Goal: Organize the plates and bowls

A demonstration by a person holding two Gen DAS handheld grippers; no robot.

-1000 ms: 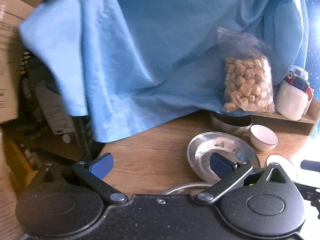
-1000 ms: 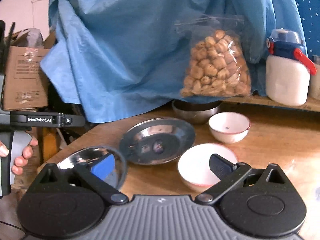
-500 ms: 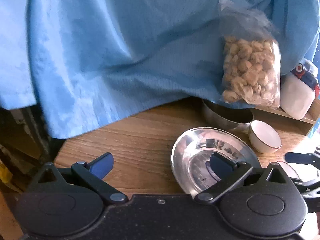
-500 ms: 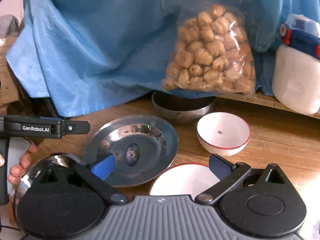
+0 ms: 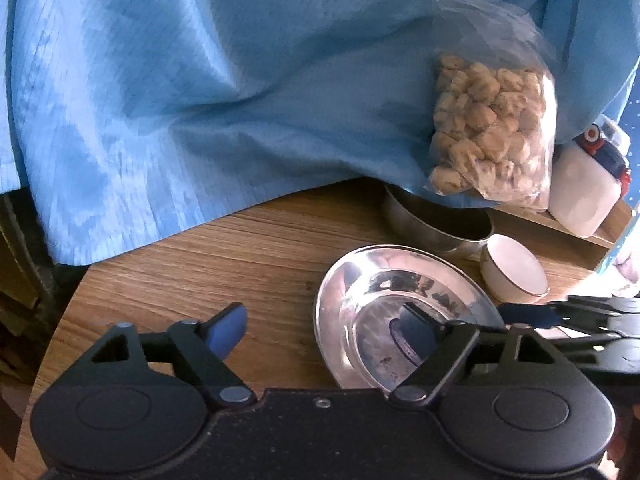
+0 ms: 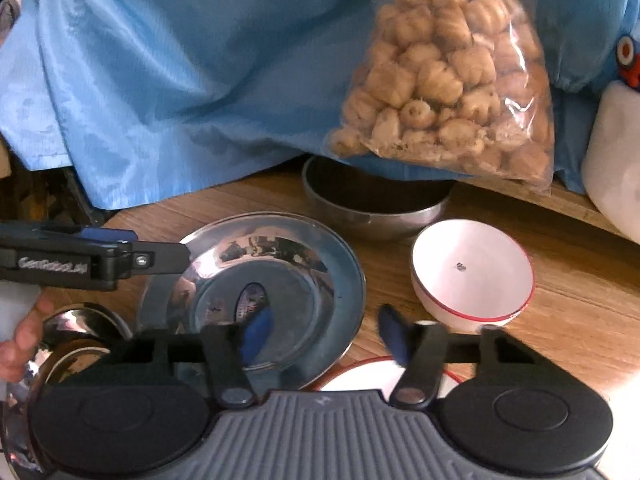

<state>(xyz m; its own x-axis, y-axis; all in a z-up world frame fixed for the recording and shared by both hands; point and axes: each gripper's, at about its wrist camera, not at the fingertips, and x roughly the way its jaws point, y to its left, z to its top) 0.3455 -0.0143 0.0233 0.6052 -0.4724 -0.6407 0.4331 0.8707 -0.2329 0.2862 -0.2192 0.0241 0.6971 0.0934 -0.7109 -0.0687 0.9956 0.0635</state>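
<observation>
Left gripper point(image 5: 324, 330) closing, jaws straddling the left rim of the steel plate point(image 5: 384, 296) on the tabletop point(image 5: 208, 256), pads not pressing yet. Right gripper point(image 6: 326, 336) closing over the same plate's right edge, not gripping. Small white bowl point(image 6: 472, 270) just right of plate; steel bowl point(image 6: 376, 208) behind; snack bag point(image 6: 444, 76) above.

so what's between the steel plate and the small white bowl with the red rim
Bare wooden table: the steel plate and white bowl stand apart with nothing between them, seen in the right wrist view.
</observation>
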